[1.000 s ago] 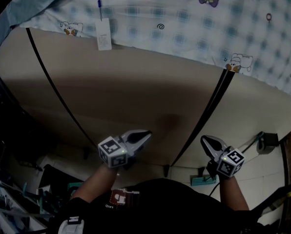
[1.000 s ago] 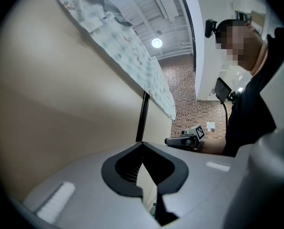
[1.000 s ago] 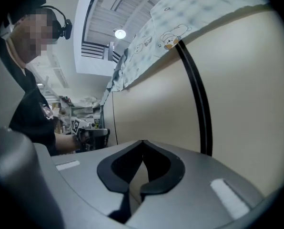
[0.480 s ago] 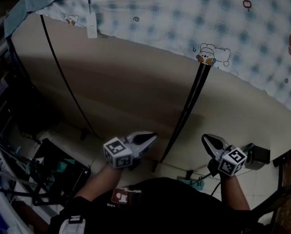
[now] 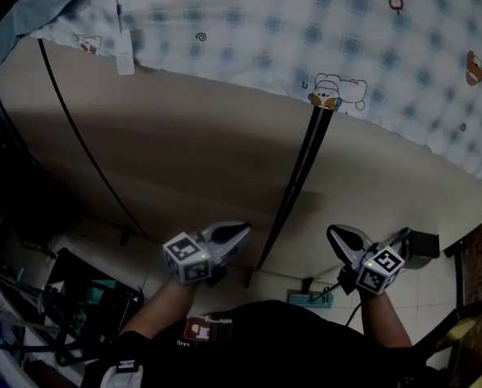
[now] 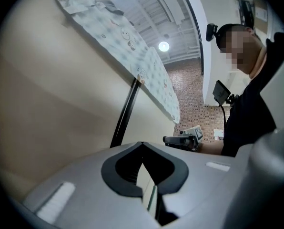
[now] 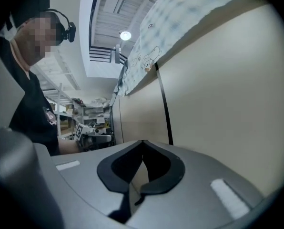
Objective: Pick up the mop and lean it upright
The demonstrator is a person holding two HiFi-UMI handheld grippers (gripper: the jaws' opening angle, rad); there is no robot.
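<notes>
Both claws are empty right now: the left gripper [image 5: 243, 228] and the right gripper [image 5: 335, 234] each have their grey jaws pinched together at the tips with nothing between them. They point at the beige side panel [image 5: 184, 152] under the blue-checked cartoon-animal cloth [image 5: 330, 31]. Honestly I can't pick out a mop for sure. My best guess is the flat teal ribbed piece [image 5: 310, 299] lying on the pale floor, below and between the two claws and closer to the right one. Its long side runs left-right in the head view, with no handle I can trace. The long black bar [image 5: 293, 184] slanting from the cloth edge down to the floor might be a handle or just frame, can't tell. If the teal thing is it, I reckon the right hand has to drop down and back toward the body. The white hang tag [image 5: 125, 56] on the cloth has print too small to read.
</notes>
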